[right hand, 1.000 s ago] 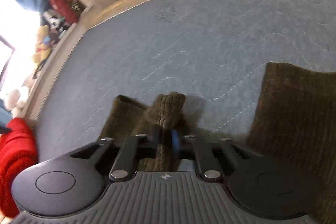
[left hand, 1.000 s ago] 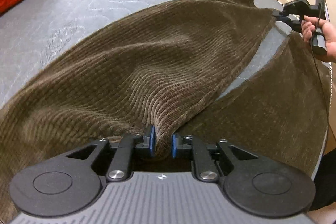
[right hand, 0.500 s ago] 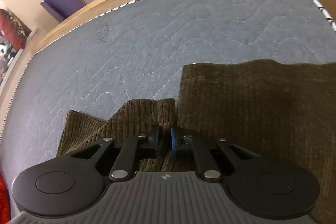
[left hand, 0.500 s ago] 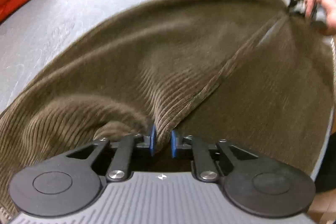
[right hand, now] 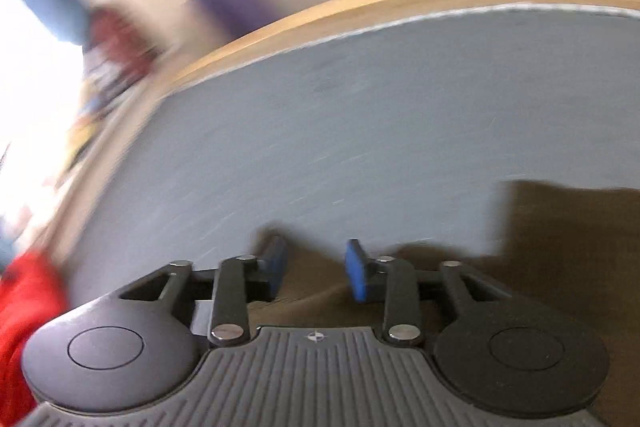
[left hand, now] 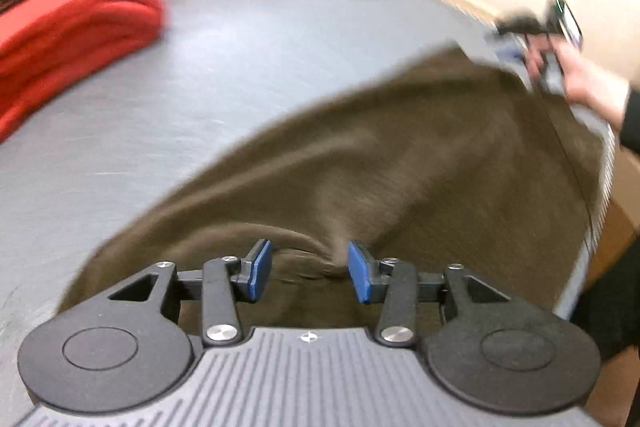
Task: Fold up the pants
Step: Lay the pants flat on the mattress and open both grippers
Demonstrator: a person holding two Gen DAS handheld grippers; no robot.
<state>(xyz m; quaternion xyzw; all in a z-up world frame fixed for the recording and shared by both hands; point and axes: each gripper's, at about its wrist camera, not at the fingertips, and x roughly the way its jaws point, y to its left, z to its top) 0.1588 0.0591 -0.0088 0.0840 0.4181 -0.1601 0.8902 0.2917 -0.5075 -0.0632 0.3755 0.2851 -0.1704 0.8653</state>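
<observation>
Past my brown pants (left hand: 400,155) everything smears: the red pile (left hand: 68,39) runs off the left edge, and shelf clutter behind it is too blurred to name.

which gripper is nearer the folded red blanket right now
Left. The left gripper is open over the brown pants, with the red blanket across bare mattress on its left. The right gripper is at the pants' far end, farther away.
</observation>
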